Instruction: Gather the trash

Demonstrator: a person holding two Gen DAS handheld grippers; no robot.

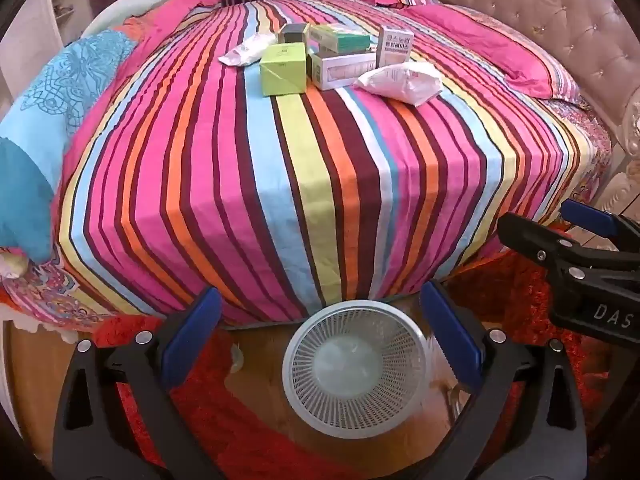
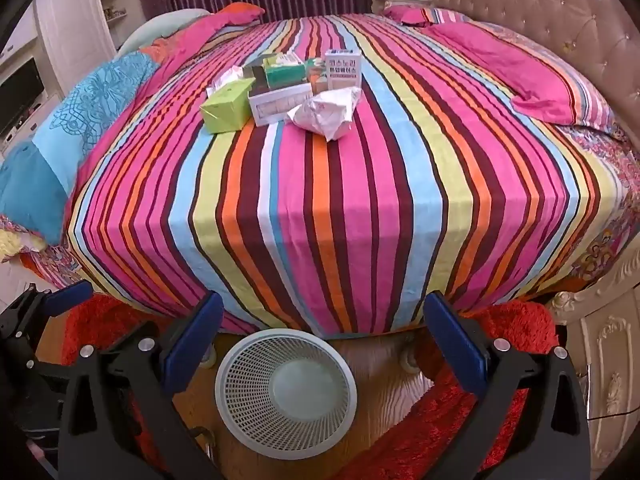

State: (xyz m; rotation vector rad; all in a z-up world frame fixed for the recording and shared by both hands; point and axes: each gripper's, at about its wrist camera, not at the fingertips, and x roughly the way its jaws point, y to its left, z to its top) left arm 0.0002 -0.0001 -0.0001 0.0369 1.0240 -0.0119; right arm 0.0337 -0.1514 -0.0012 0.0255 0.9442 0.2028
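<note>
left gripper (image 1: 320,344) and right gripper (image 2: 322,346) both spread wide and hold nothing, each above the white mesh wastebasket (image 1: 354,374) on the floor at the bed's foot, while well beyond, the cartons and crumpled wrappers (image 1: 400,82) cluster mid-way up the striped bedspread (image 1: 280,184).

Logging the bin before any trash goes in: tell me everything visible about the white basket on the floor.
The basket is a round, white, plastic-looking bin with lattice mesh walls, a smooth rim and a solid pale base. It stands upright on the wood floor at the foot of the bed, mouth open upward, with the red rug alongside. Nothing shows inside it. Neither gripper touches it; in each wrist view it appears between the open fingers.
</note>
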